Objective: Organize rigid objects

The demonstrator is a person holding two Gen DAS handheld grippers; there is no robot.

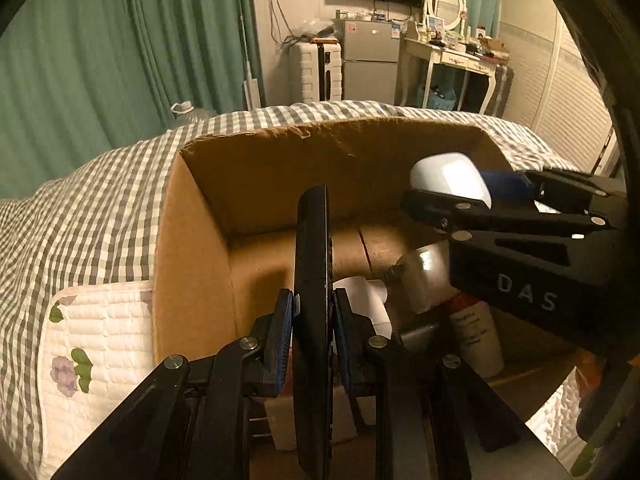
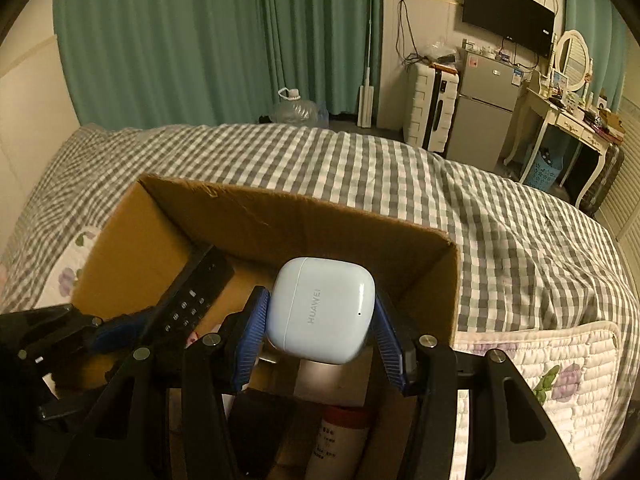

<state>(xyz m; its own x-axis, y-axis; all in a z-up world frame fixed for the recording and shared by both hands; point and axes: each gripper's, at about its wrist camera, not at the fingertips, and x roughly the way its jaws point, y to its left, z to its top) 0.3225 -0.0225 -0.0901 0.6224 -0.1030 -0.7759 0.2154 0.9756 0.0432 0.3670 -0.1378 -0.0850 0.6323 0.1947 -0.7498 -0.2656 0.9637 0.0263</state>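
An open cardboard box [image 1: 192,248] [image 2: 280,216] stands on a bed with a grey checked cover. My left gripper [image 1: 313,320] is shut on a black remote control [image 1: 312,256], held edge-on over the box's inside; the same remote [image 2: 192,300] shows at the left of the right wrist view. My right gripper [image 2: 320,320] is shut on a pale blue earbud case [image 2: 322,312], also over the box. In the left wrist view that case [image 1: 448,178] and the right gripper [image 1: 476,196] hang at the upper right. Inside lie a white bottle with a red band [image 1: 476,332] [image 2: 340,440] and other white items.
A white quilted pad with purple flowers [image 1: 92,352] [image 2: 552,368] lies beside the box on the bed. Beyond the bed are green curtains [image 2: 200,40], a water jug [image 2: 296,110], a white suitcase [image 2: 428,108], a small fridge [image 2: 480,116] and a dressing table [image 2: 568,120].
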